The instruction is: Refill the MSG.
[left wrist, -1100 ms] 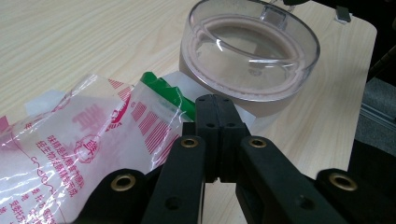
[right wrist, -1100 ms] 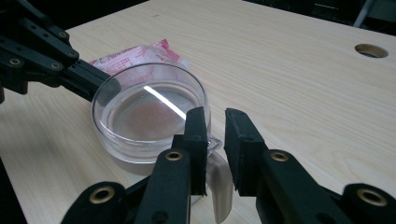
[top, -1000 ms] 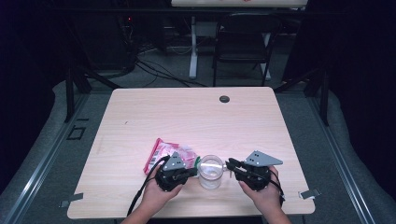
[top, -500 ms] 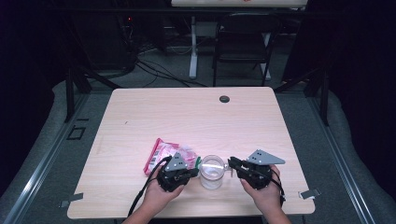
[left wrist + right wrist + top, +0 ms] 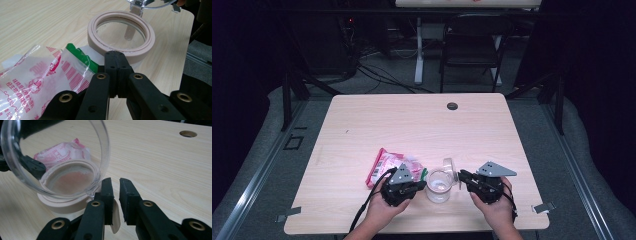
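A clear jar point(image 5: 438, 186) with a beige ring rim point(image 5: 100, 27) stands near the table's front edge between my two grippers. Its clear hinged lid point(image 5: 62, 157) is swung up and tilted, on the side toward my right gripper. My left gripper point(image 5: 115, 53) is shut, its tip right at the jar's rim, with nothing visible between the jaws. My right gripper point(image 5: 115, 182) stands open by a narrow gap just beside the rim. A beige tab point(image 5: 115, 220) of the jar lies beneath its left jaw.
A pink-and-white printed plastic bag point(image 5: 387, 165) with a green strip point(image 5: 82, 56) lies against my left gripper point(image 5: 421, 186), left of the jar. A round cable hole point(image 5: 452, 106) sits near the table's far edge. Bare wood stretches beyond the jar.
The jar's lid appears to have tipped up toward the right gripper. Both hands have stayed nearly in place.
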A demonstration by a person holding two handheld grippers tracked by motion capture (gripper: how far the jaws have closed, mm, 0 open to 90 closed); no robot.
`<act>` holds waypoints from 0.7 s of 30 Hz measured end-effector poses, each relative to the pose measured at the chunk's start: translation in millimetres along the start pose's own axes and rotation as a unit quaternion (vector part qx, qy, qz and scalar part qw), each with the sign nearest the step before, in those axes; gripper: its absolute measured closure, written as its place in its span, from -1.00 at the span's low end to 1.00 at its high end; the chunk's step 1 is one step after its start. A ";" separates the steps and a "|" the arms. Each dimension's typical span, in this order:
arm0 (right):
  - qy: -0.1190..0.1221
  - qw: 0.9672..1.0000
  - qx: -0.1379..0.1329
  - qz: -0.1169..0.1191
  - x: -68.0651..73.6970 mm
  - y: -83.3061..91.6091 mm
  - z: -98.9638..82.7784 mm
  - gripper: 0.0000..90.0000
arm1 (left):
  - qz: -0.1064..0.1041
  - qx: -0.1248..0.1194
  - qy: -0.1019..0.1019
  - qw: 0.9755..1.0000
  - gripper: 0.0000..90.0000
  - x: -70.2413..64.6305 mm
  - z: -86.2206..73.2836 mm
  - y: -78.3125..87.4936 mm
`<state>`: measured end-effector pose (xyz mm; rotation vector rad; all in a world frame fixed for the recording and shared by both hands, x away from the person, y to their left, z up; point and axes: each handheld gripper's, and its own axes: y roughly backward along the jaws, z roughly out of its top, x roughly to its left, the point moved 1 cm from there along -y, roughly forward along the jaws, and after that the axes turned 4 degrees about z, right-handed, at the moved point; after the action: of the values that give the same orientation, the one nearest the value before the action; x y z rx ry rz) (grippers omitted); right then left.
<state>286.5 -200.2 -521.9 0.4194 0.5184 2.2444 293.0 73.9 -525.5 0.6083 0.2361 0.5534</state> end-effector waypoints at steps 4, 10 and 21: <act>-0.002 1.000 0.002 -0.004 -0.9 -0.5 -1.2 0.81 | -0.003 -0.007 0.006 1.000 1.00 0.7 0.8 0.8; -0.003 1.000 0.002 0.000 -1.5 -0.7 -1.9 0.81 | -0.006 -0.006 0.001 1.000 1.00 -1.6 3.7 -0.4; 0.006 1.000 -0.030 0.000 4.9 6.2 3.4 0.72 | -0.006 -0.008 0.001 1.000 1.00 -1.5 5.7 1.3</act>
<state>281.1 -199.6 -515.3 0.3740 0.4563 2.2571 293.3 71.3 -520.0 0.5910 0.2377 0.5431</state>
